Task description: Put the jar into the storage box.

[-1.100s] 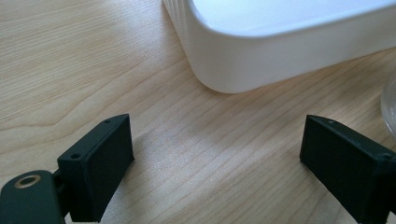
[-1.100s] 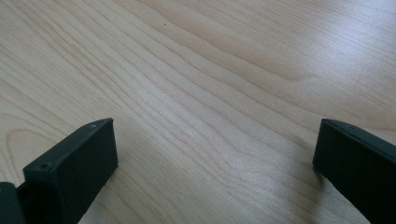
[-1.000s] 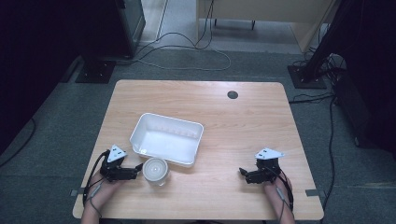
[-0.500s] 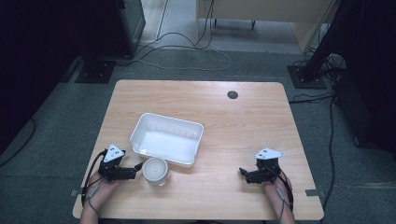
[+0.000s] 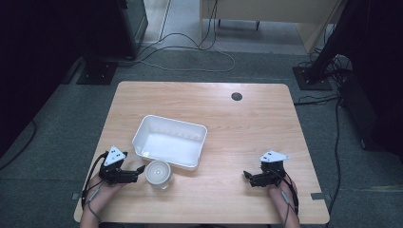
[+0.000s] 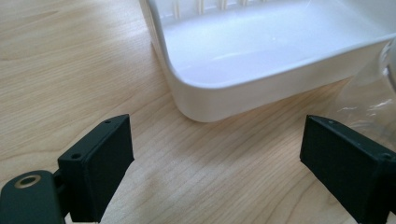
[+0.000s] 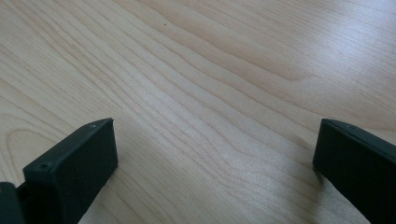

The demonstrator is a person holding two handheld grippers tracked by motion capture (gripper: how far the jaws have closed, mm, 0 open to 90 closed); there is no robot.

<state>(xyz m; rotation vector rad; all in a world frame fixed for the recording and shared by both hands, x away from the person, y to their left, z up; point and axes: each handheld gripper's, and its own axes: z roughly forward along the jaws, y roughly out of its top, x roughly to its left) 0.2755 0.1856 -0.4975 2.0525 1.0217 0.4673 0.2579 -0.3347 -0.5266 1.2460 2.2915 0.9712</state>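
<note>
While the left gripper [image 5: 140, 169] gapes, a cup [image 5: 158, 174] sits beside it.

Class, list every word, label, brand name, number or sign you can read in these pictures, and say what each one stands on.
None can be read. The white tray, the clear cup, the wooden table and both grippers, left and right, carry no legible text. A small pale mark inside the tray is too small to tell.

no readable text, labels or numbers anywhere

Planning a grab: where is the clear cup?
In the high view, the clear cup stands near the table's front-left, against the white tray, just beyond the left tongs.
</note>
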